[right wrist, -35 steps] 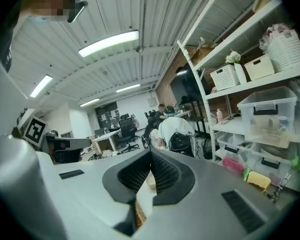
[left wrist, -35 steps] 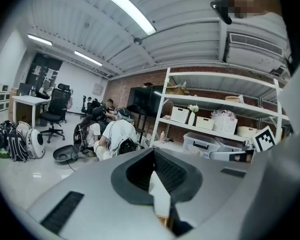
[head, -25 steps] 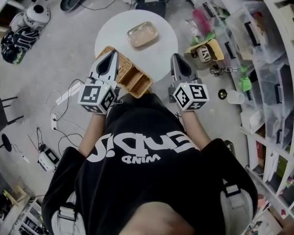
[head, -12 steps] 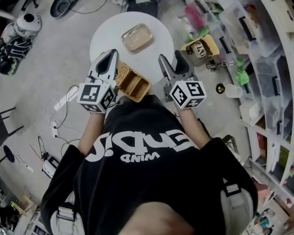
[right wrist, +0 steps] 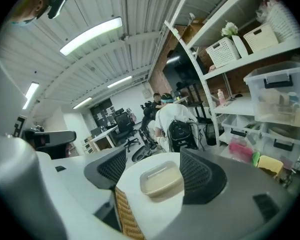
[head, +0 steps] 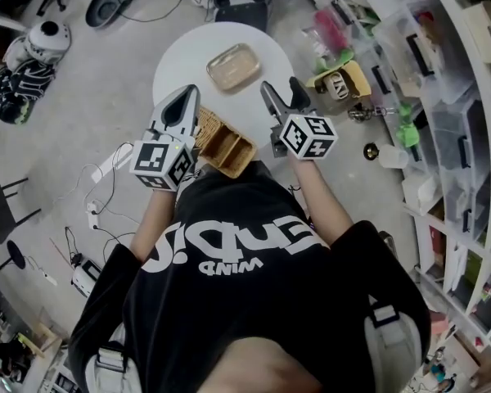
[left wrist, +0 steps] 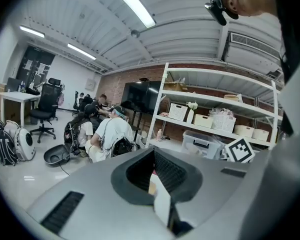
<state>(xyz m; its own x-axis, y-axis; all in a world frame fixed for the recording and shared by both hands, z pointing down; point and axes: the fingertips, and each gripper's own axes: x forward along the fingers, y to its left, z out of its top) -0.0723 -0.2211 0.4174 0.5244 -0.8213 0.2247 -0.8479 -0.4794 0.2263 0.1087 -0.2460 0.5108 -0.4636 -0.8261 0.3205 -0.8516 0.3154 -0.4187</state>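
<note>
Your right gripper (head: 281, 89) is wide open near the tray (head: 233, 66); your left gripper (head: 182, 98) is closed, empty. Nothing is held yet.

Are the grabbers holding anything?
Nothing is held. The left gripper is shut and empty. The right gripper is open, with only the table and dish showing beyond its jaws.

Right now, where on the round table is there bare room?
Bare top of the round table lies left of the clear plastic container, and in the strip between it and the wicker basket. The near edge is crowded: the basket, flanked by the left gripper and right gripper.
</note>
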